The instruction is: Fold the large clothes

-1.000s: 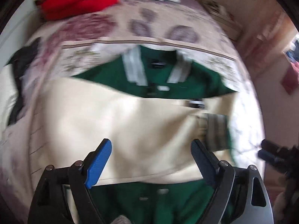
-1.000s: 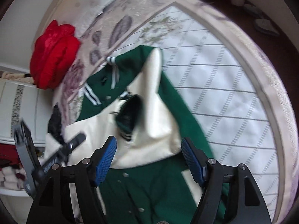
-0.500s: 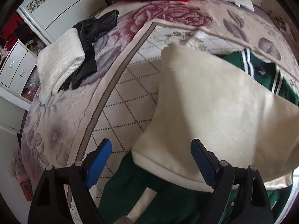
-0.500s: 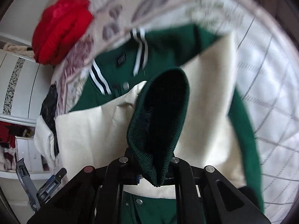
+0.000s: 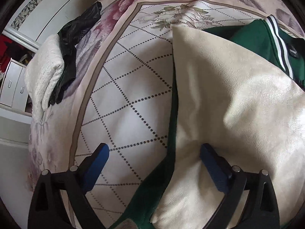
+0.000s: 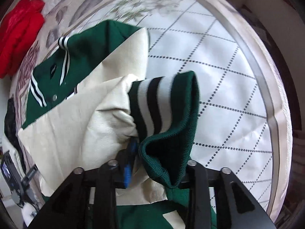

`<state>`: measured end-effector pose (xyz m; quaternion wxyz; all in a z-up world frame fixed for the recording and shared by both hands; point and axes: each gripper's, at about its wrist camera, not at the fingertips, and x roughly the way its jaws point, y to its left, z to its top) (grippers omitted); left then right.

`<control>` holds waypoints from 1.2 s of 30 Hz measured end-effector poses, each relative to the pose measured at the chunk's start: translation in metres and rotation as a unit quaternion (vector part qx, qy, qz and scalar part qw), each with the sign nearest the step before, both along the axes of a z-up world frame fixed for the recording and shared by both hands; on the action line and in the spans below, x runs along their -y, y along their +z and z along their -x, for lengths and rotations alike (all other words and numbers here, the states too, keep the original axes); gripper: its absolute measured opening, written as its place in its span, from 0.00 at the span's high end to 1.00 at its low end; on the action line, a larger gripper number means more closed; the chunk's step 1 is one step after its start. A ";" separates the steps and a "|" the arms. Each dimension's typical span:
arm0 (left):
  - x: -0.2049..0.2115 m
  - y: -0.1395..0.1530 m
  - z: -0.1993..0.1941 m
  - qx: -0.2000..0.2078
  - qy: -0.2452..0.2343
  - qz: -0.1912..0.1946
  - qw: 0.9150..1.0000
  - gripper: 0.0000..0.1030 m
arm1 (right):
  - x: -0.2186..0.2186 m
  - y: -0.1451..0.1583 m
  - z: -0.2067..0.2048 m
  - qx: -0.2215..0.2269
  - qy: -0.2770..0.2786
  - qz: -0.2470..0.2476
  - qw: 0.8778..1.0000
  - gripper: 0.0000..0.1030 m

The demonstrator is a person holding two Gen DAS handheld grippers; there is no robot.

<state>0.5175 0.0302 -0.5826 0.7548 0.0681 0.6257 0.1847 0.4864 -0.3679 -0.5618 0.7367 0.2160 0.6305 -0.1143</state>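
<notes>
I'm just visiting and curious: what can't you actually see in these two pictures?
- Right gripper fingertips, right view: the striped cuff covers them.
- Jacket hem, left view: cut off by the lower edge.
- Collar label text, left view: too small.
- Red clothes, right view: blurred.

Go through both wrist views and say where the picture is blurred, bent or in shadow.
Left wrist: sharp; fisheye bows the bedspread's border into a curve; soft shadows lie in the creases of the cream sleeve. Right wrist: motion blur smears the jacket collar and red clothes; the striped cuff is only slightly soft; corners are black.
</notes>
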 end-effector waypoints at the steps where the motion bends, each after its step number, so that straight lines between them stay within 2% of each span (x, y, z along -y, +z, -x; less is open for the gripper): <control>1: -0.001 0.007 0.003 0.005 0.001 -0.001 1.000 0.04 | 0.001 0.007 0.003 0.006 -0.009 0.001 1.000 0.59; 4: 0.001 0.035 0.019 0.027 0.001 -0.002 1.000 0.04 | -0.002 0.037 0.024 0.044 -0.021 0.019 0.999 0.59; 7: 0.010 0.046 0.026 0.041 -0.004 0.001 0.999 0.04 | -0.016 0.064 0.039 0.078 -0.015 0.050 0.996 0.57; 9: 0.017 0.042 0.025 0.040 -0.014 -0.006 0.999 0.04 | -0.023 0.076 0.046 0.100 -0.016 0.055 0.993 0.57; 12: 0.024 0.027 0.020 0.013 -0.023 -0.003 1.000 0.04 | -0.033 0.085 0.049 0.113 -0.012 0.080 0.990 0.57; 17: 0.021 0.027 0.027 0.017 -0.017 -0.005 1.000 0.04 | -0.045 0.117 0.062 0.168 -0.015 0.099 0.981 0.56; 18: 0.019 0.022 0.028 0.011 -0.014 -0.004 1.000 0.04 | -0.048 0.120 0.066 0.178 -0.006 0.098 0.979 0.48; 20: 0.014 0.003 0.025 -0.008 -0.005 -0.003 1.000 0.04 | -0.052 0.102 0.059 0.162 0.019 0.075 0.984 0.40; 21: 0.012 -0.005 0.024 -0.012 -0.004 -0.004 1.000 0.04 | -0.052 0.088 0.054 0.145 0.026 0.061 0.987 0.40; 23: 0.010 -0.013 0.019 -0.016 -0.005 -0.001 1.000 0.04 | -0.044 0.032 0.036 0.067 0.026 0.005 0.997 0.40; 25: 0.012 -0.003 0.020 -0.011 -0.015 -0.009 1.000 0.04 | -0.036 -0.027 0.025 -0.031 0.015 -0.050 0.998 0.40; 26: 0.013 0.004 0.024 -0.006 -0.020 -0.010 1.000 0.04 | -0.032 -0.035 0.023 -0.032 0.006 -0.064 0.997 0.40; 29: 0.015 0.033 0.056 0.007 -0.032 0.005 0.999 0.04 | -0.042 -0.009 0.029 -0.012 0.036 -0.049 0.998 0.40; 32: 0.019 0.057 0.110 0.001 -0.052 0.013 0.999 0.04 | -0.061 0.024 0.068 0.001 0.052 -0.087 0.995 0.38; 34: 0.021 0.063 0.155 -0.015 -0.063 0.015 0.998 0.04 | -0.082 0.039 0.107 -0.014 0.061 -0.107 0.992 0.38; 36: 0.021 0.057 0.196 -0.039 -0.066 0.018 0.997 0.04 | -0.103 0.039 0.155 -0.049 0.055 -0.136 0.988 0.38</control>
